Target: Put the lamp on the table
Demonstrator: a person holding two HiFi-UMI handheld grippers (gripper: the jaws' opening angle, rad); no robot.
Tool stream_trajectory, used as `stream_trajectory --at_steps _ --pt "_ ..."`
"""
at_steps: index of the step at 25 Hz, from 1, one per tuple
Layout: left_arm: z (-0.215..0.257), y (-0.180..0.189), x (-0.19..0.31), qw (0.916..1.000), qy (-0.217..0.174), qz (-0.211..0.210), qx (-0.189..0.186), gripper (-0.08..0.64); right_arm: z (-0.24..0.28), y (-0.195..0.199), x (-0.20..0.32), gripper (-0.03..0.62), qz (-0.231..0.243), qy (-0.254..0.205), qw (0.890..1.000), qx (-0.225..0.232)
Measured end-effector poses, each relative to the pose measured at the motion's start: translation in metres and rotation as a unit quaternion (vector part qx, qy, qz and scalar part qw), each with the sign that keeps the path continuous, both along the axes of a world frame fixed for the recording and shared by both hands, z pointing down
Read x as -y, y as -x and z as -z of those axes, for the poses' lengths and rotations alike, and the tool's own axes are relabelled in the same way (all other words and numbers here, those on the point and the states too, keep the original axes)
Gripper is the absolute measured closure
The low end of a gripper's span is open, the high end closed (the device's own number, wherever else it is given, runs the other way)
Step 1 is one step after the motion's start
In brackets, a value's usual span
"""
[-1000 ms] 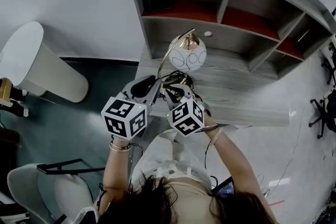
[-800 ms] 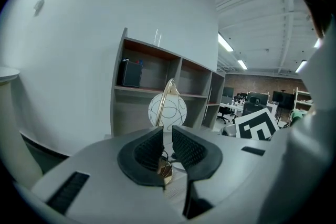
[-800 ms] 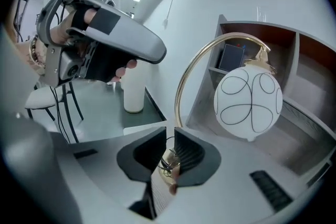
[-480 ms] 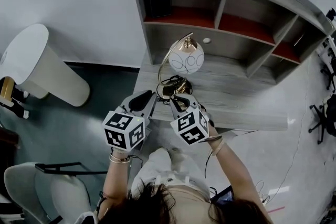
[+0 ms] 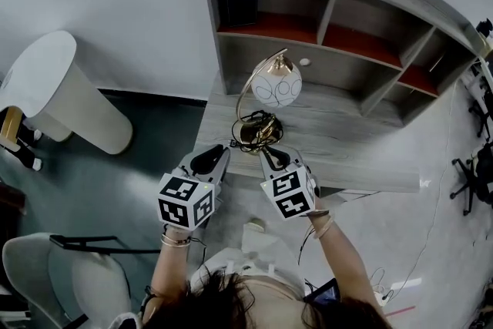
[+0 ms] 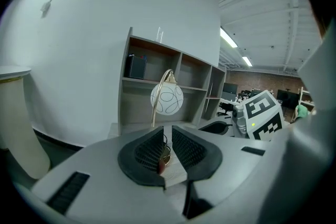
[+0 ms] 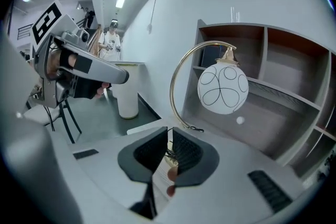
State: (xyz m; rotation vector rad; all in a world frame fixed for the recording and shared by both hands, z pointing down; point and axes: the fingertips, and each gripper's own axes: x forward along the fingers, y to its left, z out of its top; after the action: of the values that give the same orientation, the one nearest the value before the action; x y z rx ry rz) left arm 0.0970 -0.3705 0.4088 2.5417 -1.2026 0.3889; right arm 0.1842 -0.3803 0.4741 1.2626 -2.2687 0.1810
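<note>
Standing mid-frame near the table edge, the lamp sits free; left gripper and right gripper, jaws slightly apart, have withdrawn.

No readable text or labels anywhere

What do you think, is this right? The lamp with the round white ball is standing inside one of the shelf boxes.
Not quite. The lamp with the round white ball is standing on the desk top, in front of the shelf boxes, not inside one. The head view shows this.
</note>
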Motion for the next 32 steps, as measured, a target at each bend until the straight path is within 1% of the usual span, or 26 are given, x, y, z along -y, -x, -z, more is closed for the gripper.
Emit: stream_trajectory --at_steps 7,12,23,28,32 --pt "0.003 0.003 -0.04 0.9998 -0.006 -0.013 -0.013 0.505 0.008 -0.005 -0.041 0.549 -0.028 0.008 0.999 0.025" --pt "0.005 0.007 -0.073 0.9997 -0.013 -0.011 -0.018 0.505 0.015 -0.006 -0.072 0.549 -0.037 -0.004 0.999 0.024" --pt "0.009 0.012 -0.146 0.9995 -0.03 -0.004 -0.011 0.506 0.034 -0.004 -0.142 0.549 -0.046 -0.025 0.998 0.041" --pt "0.009 0.017 -0.173 0.9994 -0.033 0.007 0.002 0.515 0.042 -0.008 -0.17 0.554 -0.058 -0.031 0.996 0.055" --pt "0.012 0.018 -0.194 0.9993 -0.036 0.011 0.002 0.52 0.048 -0.005 -0.194 0.555 -0.043 -0.043 0.996 0.059"
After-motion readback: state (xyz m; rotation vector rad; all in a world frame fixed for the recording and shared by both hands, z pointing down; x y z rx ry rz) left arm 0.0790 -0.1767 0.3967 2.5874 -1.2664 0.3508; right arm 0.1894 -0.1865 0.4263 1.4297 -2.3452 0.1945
